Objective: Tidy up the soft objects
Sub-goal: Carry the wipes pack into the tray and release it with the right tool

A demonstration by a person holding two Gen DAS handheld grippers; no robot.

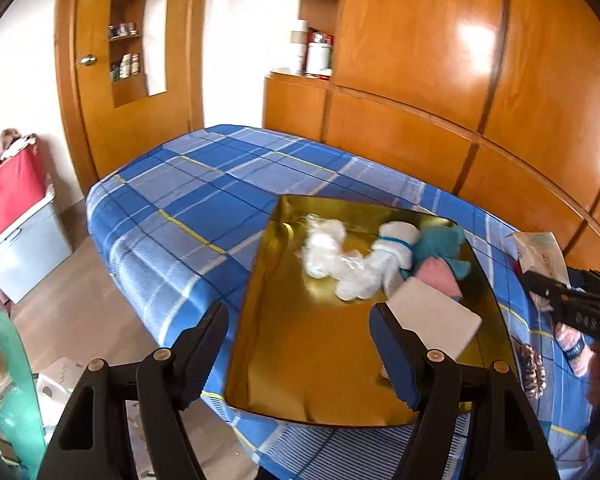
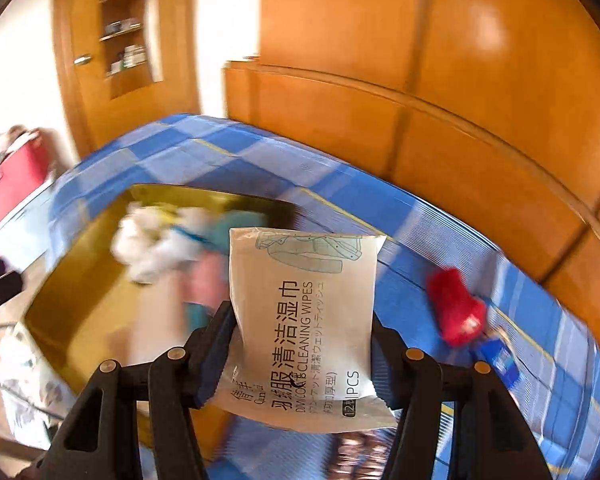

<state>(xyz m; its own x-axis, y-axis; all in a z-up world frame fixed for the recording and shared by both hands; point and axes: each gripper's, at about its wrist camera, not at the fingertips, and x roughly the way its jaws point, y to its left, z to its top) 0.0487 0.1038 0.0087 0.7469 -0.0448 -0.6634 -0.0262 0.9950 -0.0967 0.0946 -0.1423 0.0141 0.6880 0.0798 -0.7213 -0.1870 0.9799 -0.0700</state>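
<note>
Right view blurred; right gripper [image 2: 300, 344] clamps one white wipes packet [image 2: 304, 320]; left gripper [image 1: 300, 344] apart over gold tray [image 1: 300, 360].

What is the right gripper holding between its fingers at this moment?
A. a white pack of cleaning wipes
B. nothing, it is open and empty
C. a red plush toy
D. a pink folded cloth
A: in the right wrist view the right gripper is closed on the white pack of cleaning wipes, while the red plush item lies apart on the blue plaid bedspread.
</note>
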